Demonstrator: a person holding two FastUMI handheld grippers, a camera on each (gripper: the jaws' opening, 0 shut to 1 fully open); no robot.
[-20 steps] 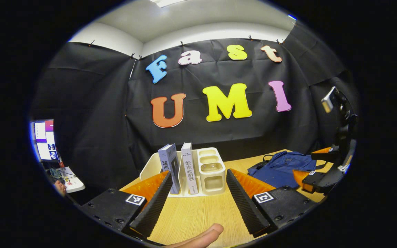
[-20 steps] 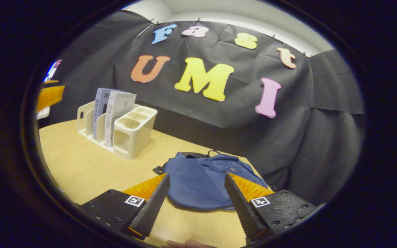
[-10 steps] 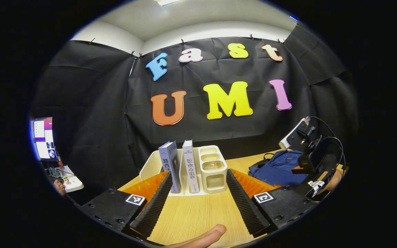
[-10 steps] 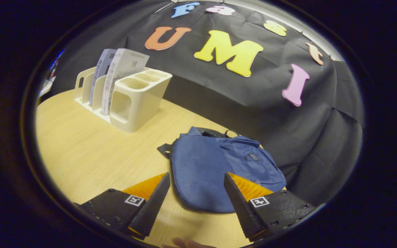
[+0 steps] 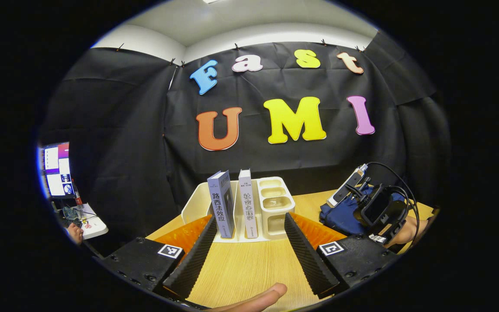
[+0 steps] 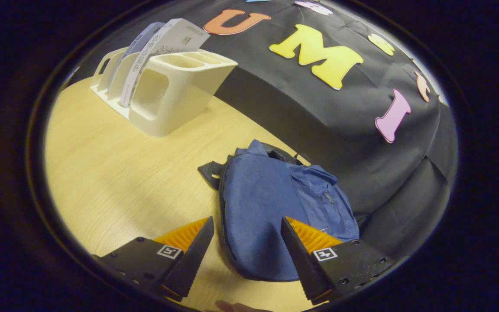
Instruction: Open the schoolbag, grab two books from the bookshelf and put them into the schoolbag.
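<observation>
A blue schoolbag (image 6: pixel 275 208) lies flat and zipped on the wooden table (image 6: pixel 115 164); my right gripper (image 6: pixel 246 225) hovers open just above its near edge. In the left gripper view the schoolbag (image 5: pixel 340 214) sits at the right, partly hidden by the right gripper's body and the hand holding it. Two books (image 5: pixel 222 208) (image 5: pixel 247 208) stand upright in the cream bookshelf (image 5: pixel 275 208) at the table's back. My left gripper (image 5: pixel 247 221) is open, aimed at the bookshelf from a short way off. In the right gripper view the bookshelf (image 6: pixel 171 95) and books (image 6: pixel 154 47) are at the upper left.
Black cloth walls close in behind the table. A monitor (image 5: pixel 56 171) and a small white side table (image 5: pixel 89 223) stand at the far left beyond the table's edge. A fingertip (image 5: pixel 262 299) shows at the bottom of the left gripper view. Bare wood lies between bookshelf and schoolbag.
My right gripper has tilted down and moved in over the schoolbag. The left gripper has drifted slightly, bringing the bookshelf a bit closer. Both stay open.
</observation>
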